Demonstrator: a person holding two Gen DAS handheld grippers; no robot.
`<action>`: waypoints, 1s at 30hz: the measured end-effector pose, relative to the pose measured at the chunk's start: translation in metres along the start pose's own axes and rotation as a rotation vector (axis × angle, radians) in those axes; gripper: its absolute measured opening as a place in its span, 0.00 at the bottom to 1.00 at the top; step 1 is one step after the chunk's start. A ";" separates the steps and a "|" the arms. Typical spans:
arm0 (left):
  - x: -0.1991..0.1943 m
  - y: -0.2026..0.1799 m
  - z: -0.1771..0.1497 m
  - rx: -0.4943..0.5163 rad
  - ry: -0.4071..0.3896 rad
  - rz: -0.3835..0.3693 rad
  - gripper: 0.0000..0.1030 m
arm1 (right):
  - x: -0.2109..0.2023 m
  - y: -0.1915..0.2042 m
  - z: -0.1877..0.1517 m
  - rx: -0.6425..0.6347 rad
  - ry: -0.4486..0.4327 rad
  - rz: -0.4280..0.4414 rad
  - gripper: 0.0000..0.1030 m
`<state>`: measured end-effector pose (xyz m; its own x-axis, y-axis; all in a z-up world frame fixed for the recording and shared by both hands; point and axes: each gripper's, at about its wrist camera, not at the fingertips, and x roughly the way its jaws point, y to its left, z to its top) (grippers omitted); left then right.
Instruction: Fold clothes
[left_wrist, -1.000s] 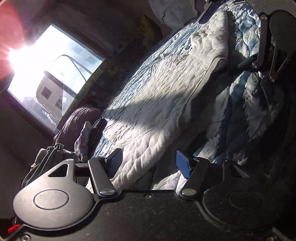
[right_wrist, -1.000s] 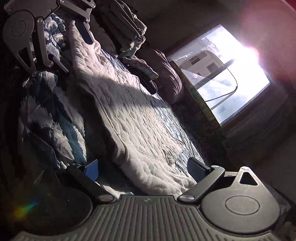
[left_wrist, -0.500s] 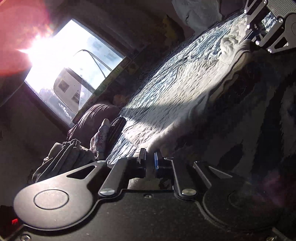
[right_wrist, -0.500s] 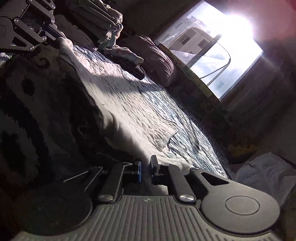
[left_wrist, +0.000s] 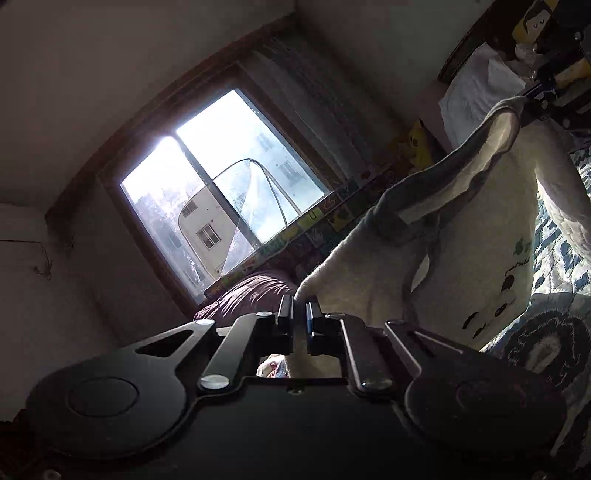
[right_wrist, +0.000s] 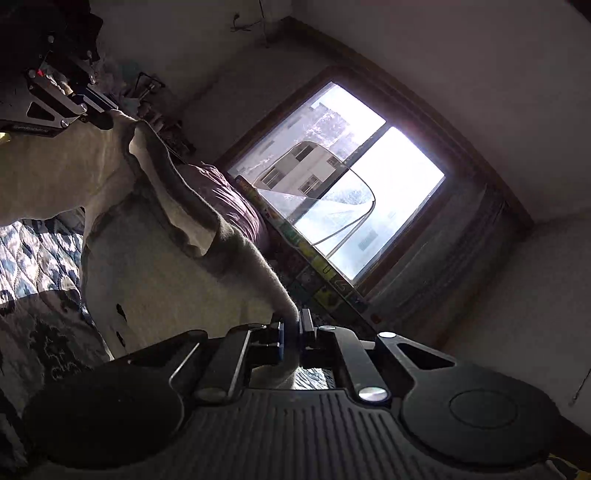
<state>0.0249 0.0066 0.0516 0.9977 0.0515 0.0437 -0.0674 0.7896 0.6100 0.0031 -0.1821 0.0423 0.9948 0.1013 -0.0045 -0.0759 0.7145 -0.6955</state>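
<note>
**Operator A:** Report the state of the left gripper.

**Operator B:** Its jaws are closed onto an edge corner of the cream garment. A thin fold of fabric is pinched between the two pads, with one blue pad face visible on the right side of the pinch.

**Operator A:** And the right gripper?

**Operator B:** Same condition. Its jaws are clamped on another corner of the same garment; the cloth passes between the pads and hangs out below them. In the left wrist view, the right gripper also appears at the upper right, gripping the far corner.

**Operator A:** Location of the garment?

**Operator B:** Held in the air between the two grippers. The top edge runs from one pinch point to the other and sags slightly in the middle. The body of the garment hangs down from that edge, above the blue-and-white quilted bedspread. Small dark printed marks show on the lower part of the fabric. Whether the hem touches the bedspread cannot be determined.

**Operator A:** Surroundings?

**Operator B:** A large two-pane window is behind the garment, very bright, with a pale building outside. A dark maroon cushion lies below the sill. A strip of colourful tiles runs along the sill line. A white cloth hangs at the upper right of the left wrist view.
</note>
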 end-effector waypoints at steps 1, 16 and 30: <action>-0.009 0.008 0.008 -0.007 -0.019 0.002 0.06 | -0.010 -0.007 0.006 -0.009 -0.015 -0.006 0.07; -0.034 0.003 0.004 -0.007 0.107 -0.187 0.06 | -0.035 -0.015 -0.022 0.034 0.127 0.213 0.07; 0.189 -0.079 -0.091 -0.044 0.454 -0.361 0.05 | 0.254 0.068 -0.109 0.142 0.516 0.452 0.07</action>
<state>0.2192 0.0099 -0.0602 0.8596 0.0240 -0.5104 0.2676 0.8297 0.4898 0.2576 -0.1837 -0.0843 0.7656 0.0935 -0.6365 -0.4632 0.7668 -0.4444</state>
